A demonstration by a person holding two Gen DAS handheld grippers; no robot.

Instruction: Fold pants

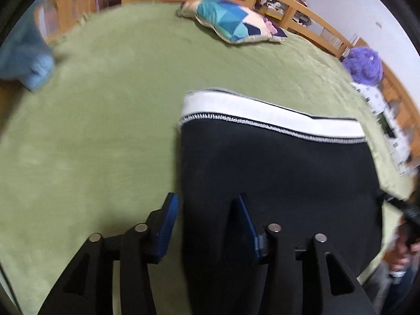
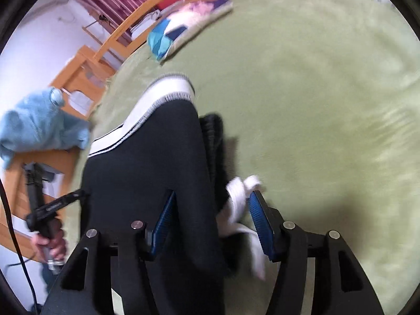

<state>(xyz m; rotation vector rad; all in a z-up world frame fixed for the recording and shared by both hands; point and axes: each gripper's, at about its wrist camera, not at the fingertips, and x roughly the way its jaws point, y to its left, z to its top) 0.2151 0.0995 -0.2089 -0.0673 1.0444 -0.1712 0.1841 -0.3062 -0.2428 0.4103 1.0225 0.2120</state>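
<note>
Black pants [image 1: 275, 173] on green bedspread [image 1: 105, 131]

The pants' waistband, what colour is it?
White, on black pants. The waistband shows best in the left wrist view.

A green blanket [image 1: 105, 131] is spread over the bed. A patchwork pillow [image 1: 233, 21] is laid near the wooden rail [image 1: 288, 10]. A blue plush toy [image 2: 39, 128] and a purple plush toy [image 1: 363, 64] are seen at the edges.
</note>
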